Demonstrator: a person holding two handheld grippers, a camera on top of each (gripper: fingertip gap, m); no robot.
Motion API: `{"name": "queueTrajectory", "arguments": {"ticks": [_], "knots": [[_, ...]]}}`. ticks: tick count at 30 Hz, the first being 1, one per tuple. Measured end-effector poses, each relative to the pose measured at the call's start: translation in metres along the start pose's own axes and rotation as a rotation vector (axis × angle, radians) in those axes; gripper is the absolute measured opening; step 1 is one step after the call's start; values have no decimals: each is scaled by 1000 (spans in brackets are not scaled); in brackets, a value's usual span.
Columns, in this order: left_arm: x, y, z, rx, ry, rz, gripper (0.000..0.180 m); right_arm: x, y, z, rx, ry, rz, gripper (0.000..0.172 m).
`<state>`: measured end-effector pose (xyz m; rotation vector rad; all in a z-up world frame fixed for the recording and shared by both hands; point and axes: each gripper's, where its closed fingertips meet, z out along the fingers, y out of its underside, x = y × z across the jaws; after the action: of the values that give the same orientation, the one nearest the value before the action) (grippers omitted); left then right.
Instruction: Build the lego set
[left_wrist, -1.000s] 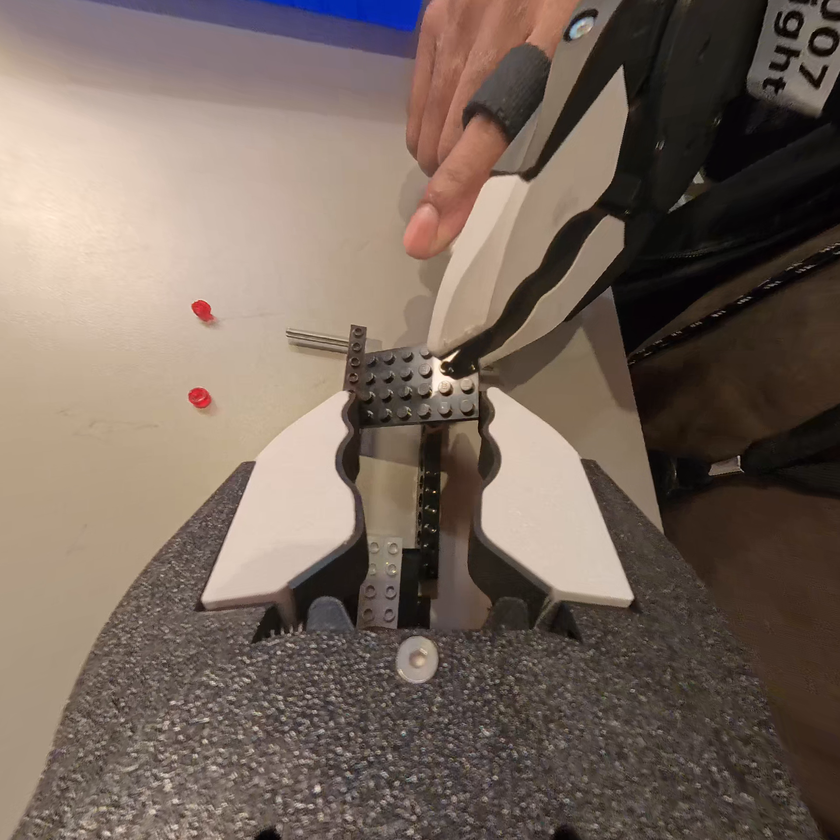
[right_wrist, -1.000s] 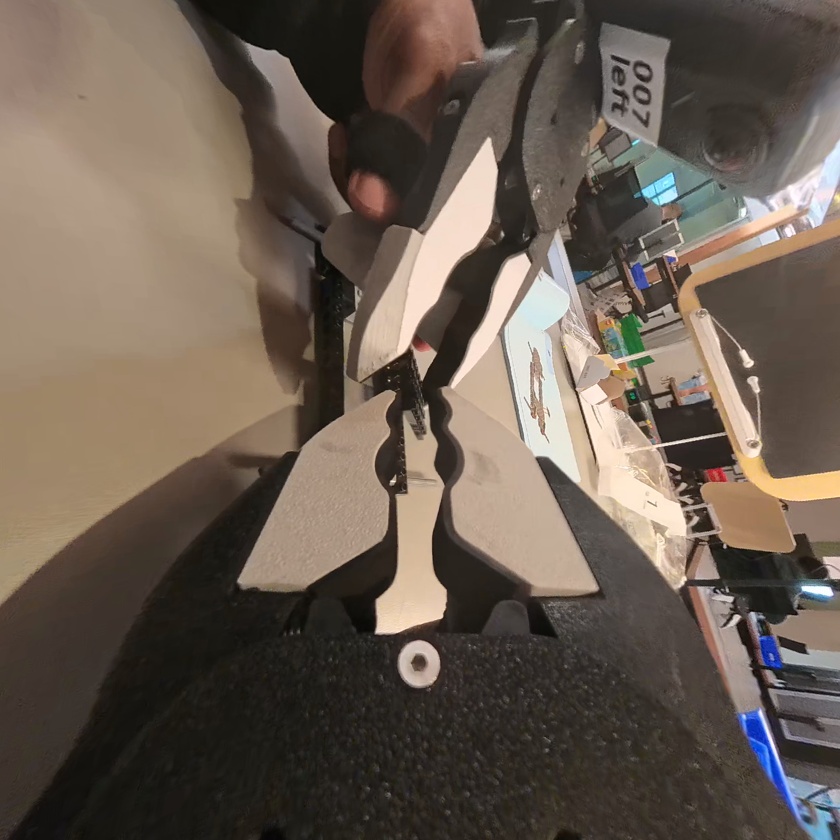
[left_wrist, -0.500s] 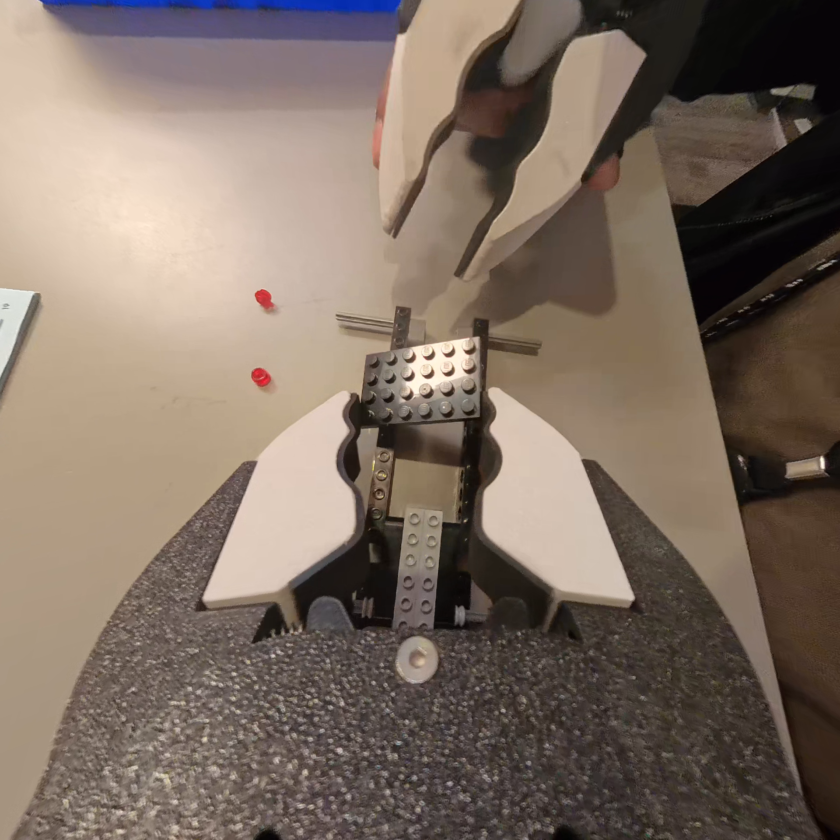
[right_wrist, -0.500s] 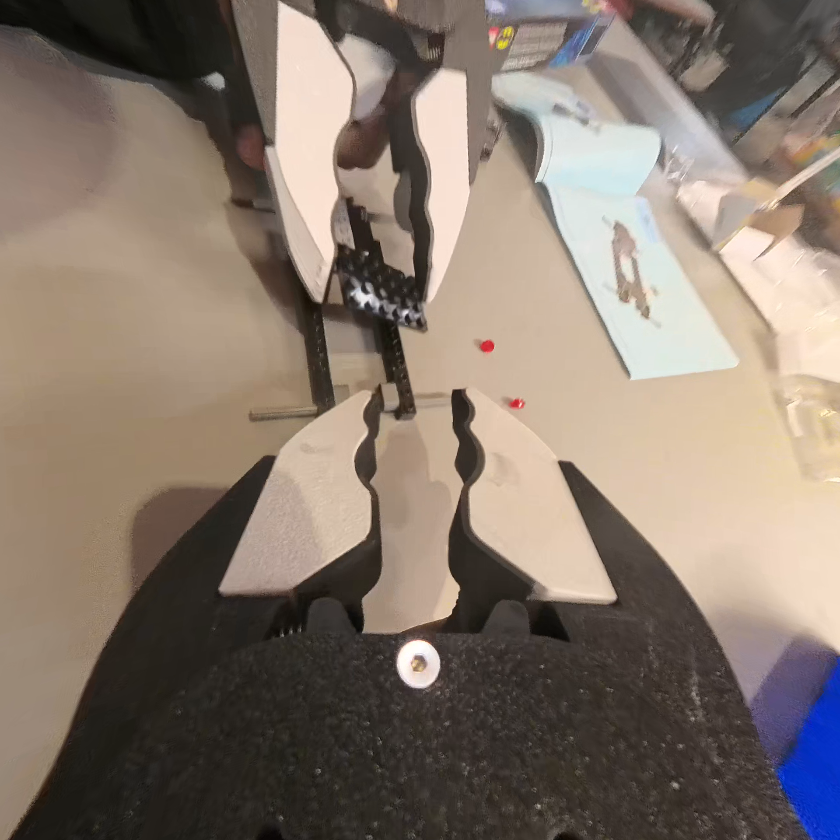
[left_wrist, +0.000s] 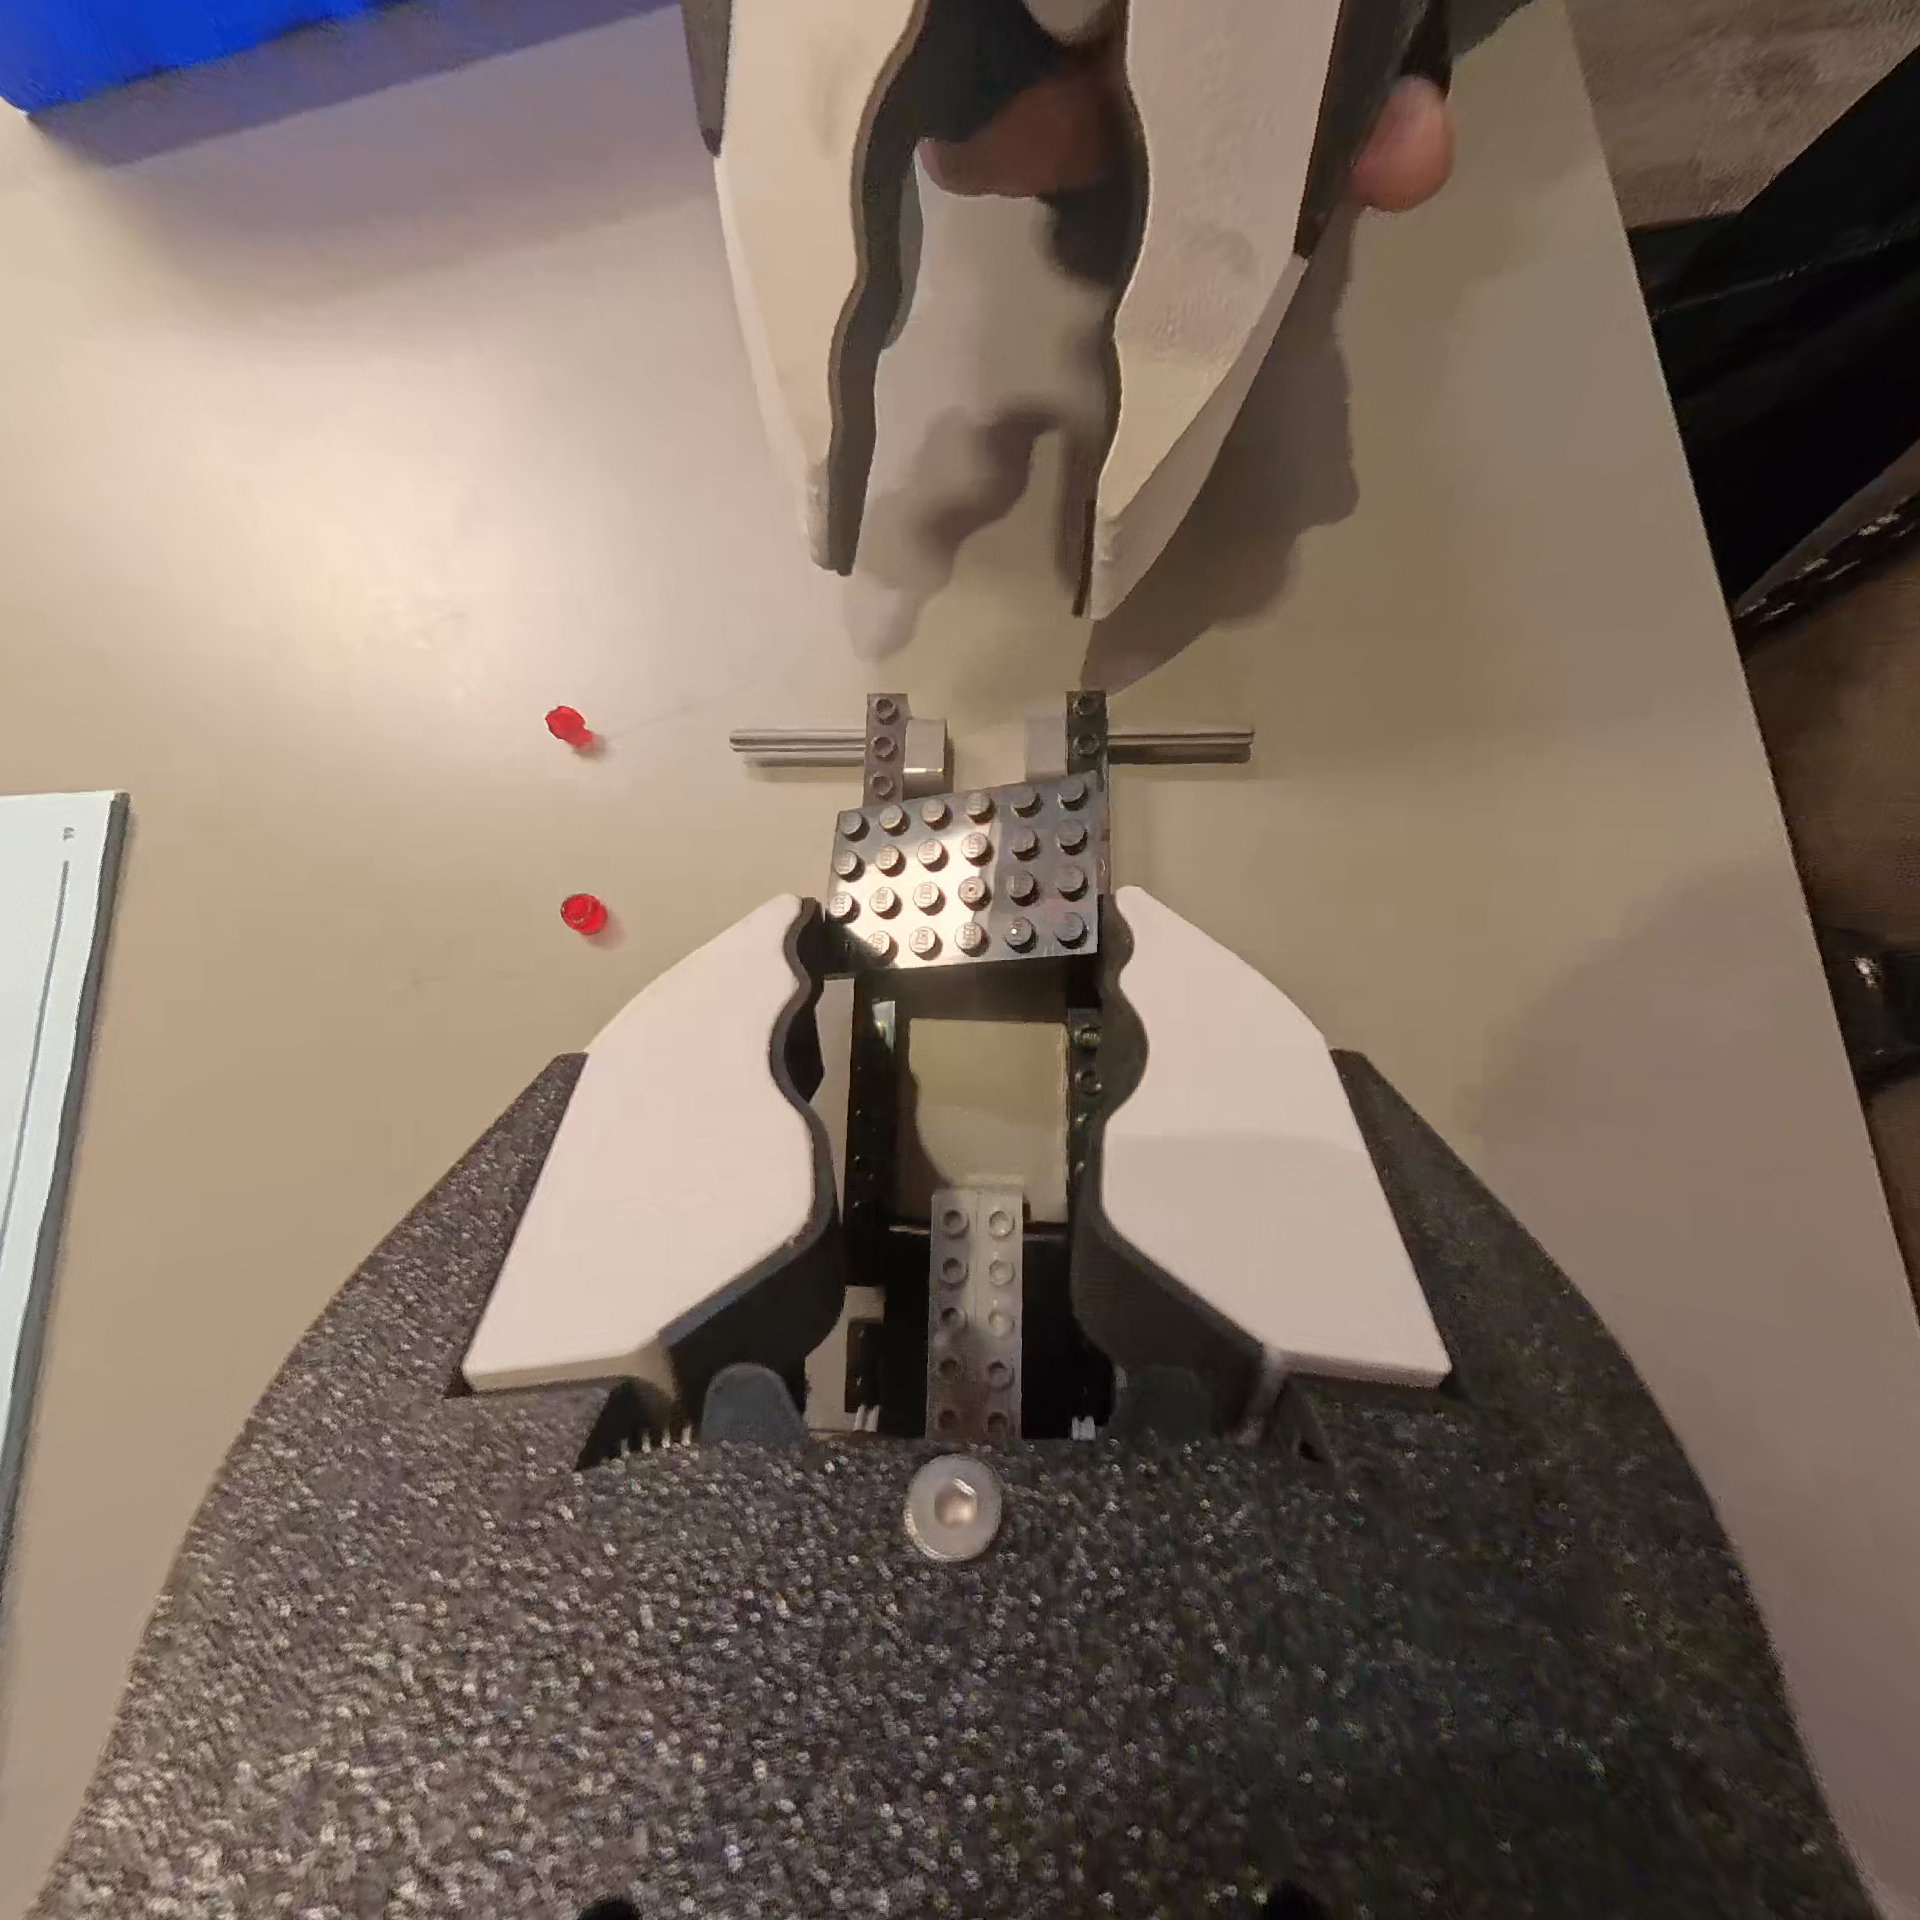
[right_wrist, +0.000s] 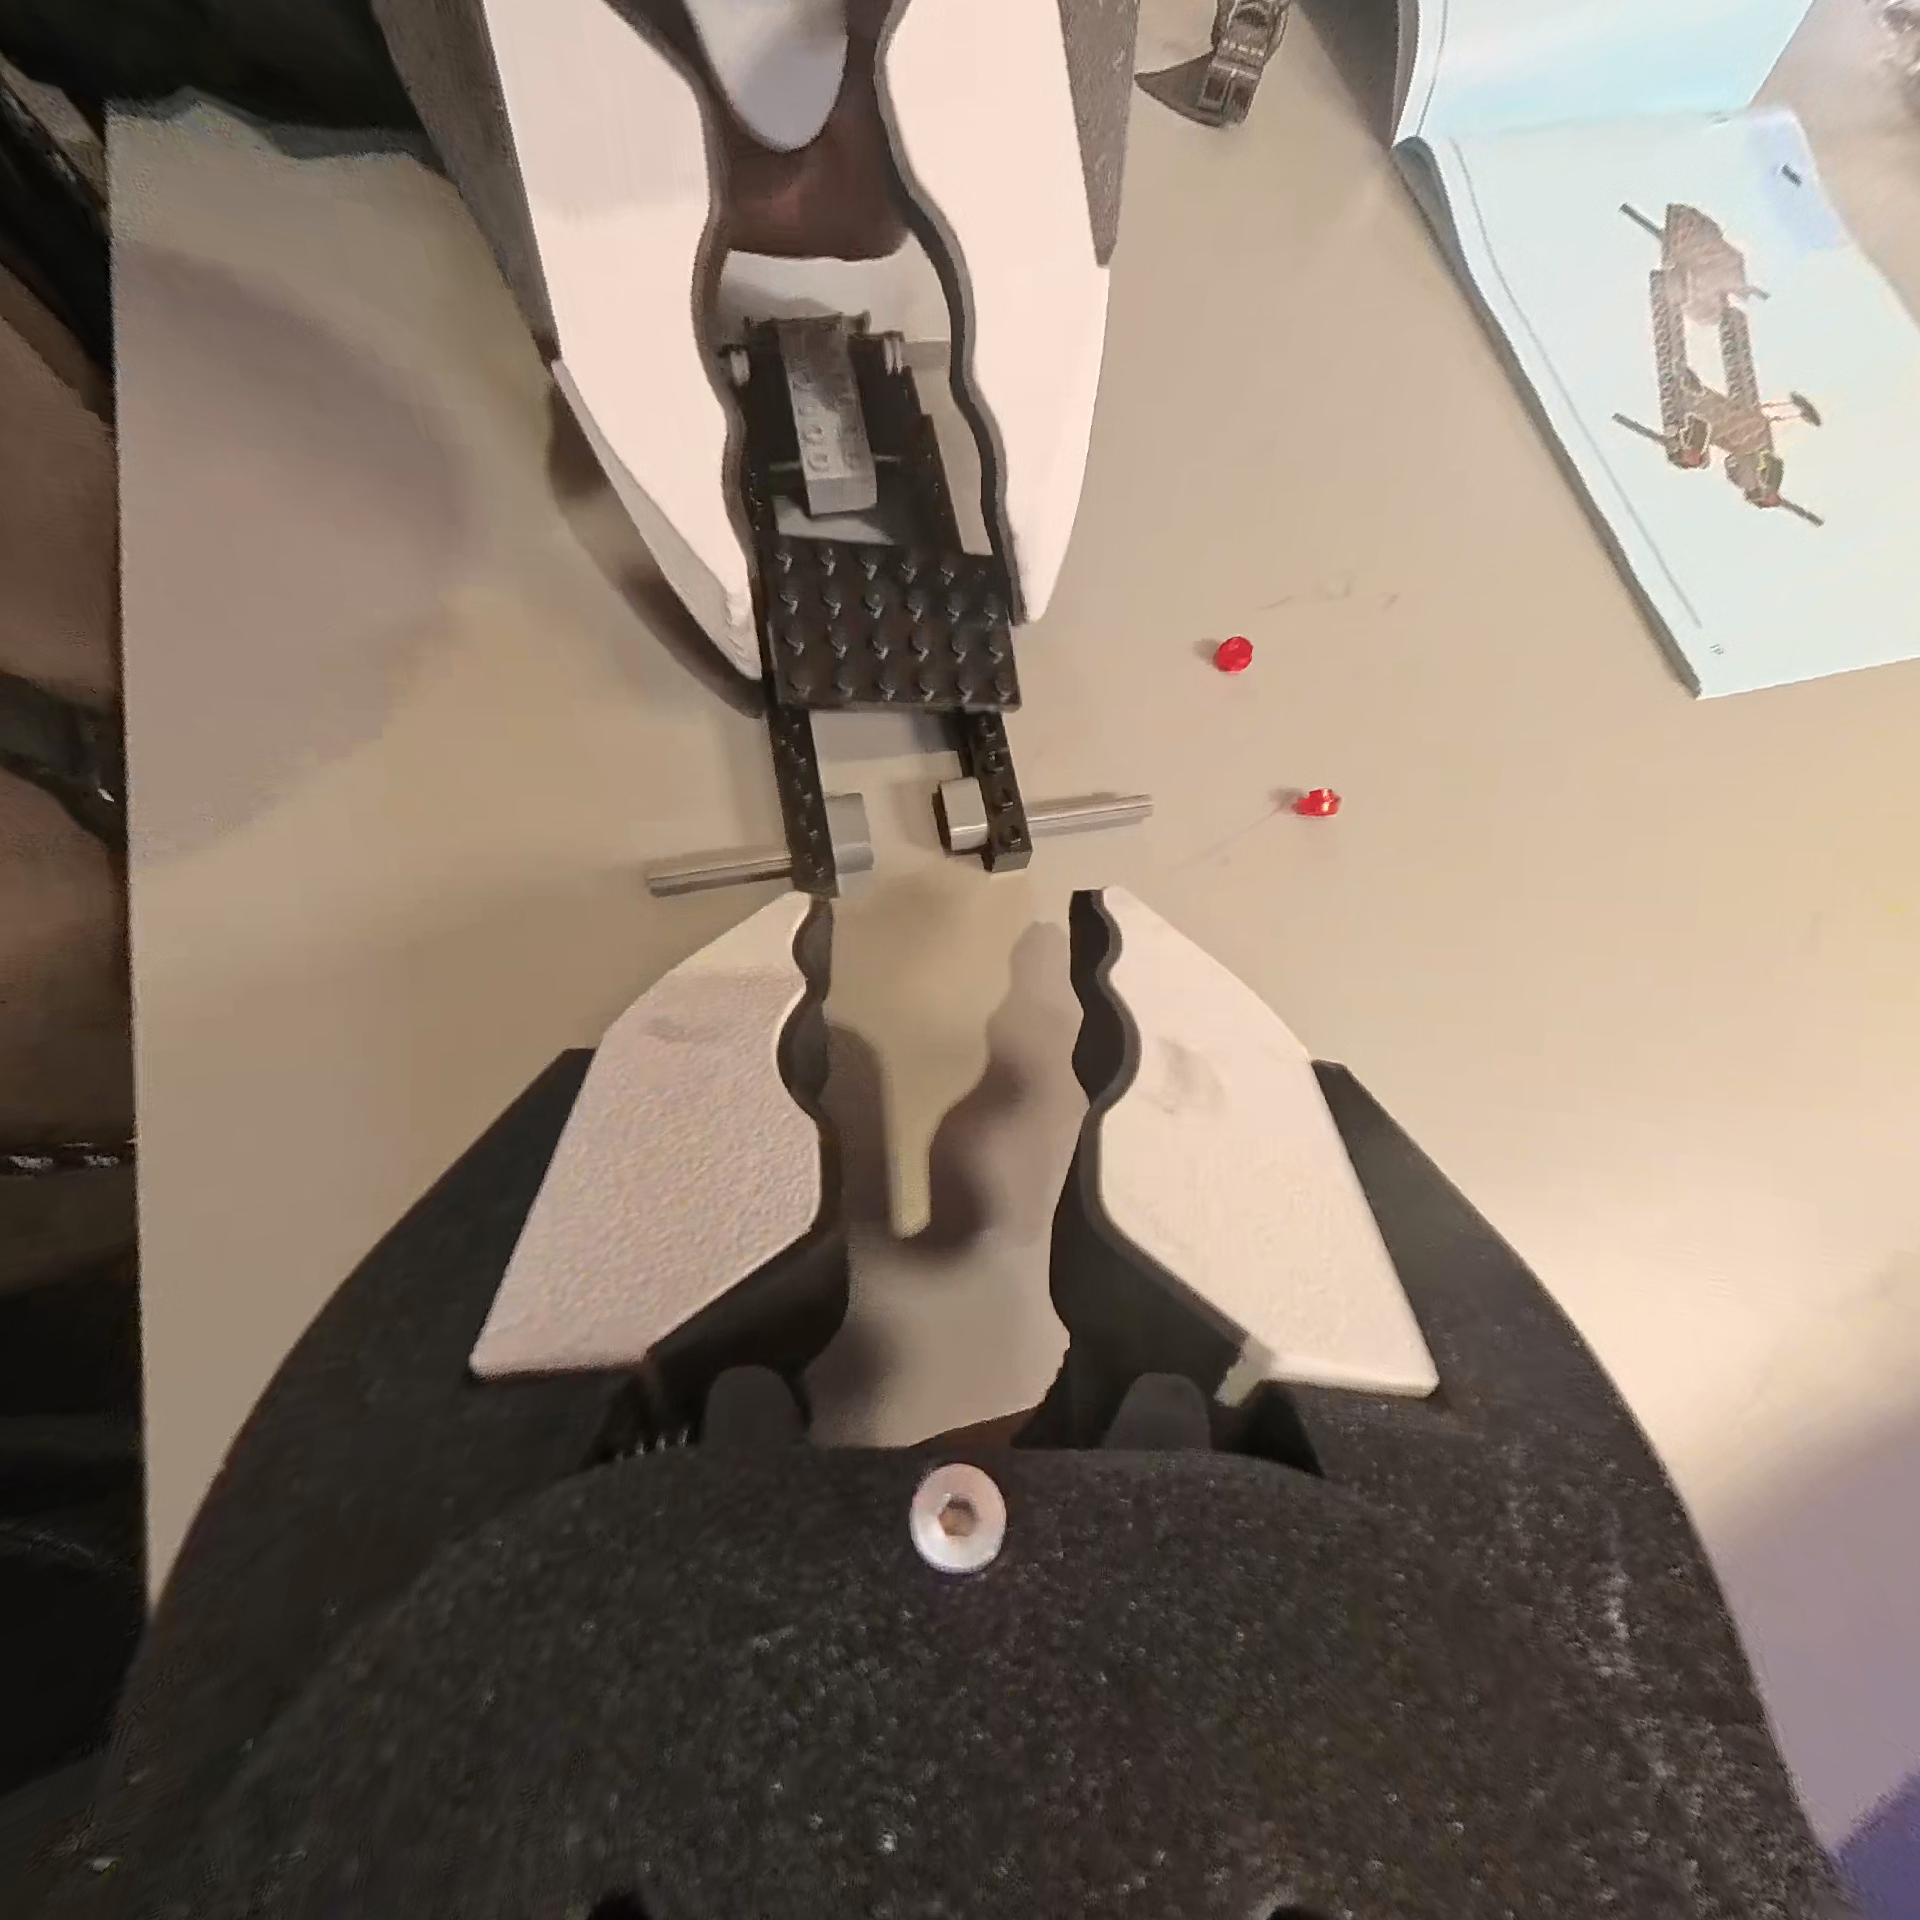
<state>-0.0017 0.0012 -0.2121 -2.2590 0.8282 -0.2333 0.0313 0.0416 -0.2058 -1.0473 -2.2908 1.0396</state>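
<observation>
Squeezed between the pads of the left hand-held gripper, a black brick frame is held flat on the bench. The right hand-held gripper is spread wide with nothing in it, just beside the frame's grey axle. The frame is judged light and stiff but easily popped apart, so the long side beams are best gripped.

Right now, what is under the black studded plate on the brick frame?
The black studded plate rests, slightly crooked, across two black beams of the frame that the left gripper clamps. Between them beige table shows. The joint beneath the plate is covered.
</observation>
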Motion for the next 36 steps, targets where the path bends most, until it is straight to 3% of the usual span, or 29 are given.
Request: {"name": "queueTrajectory", "arguments": {"ticks": [8,36], "knots": [[0,-4,9,-49,3,57,51,-4,2,0,-13,-47,23,46],[3,0,11,-115,36,13,59,-4,6,4,-47,-60,29,46]]}}
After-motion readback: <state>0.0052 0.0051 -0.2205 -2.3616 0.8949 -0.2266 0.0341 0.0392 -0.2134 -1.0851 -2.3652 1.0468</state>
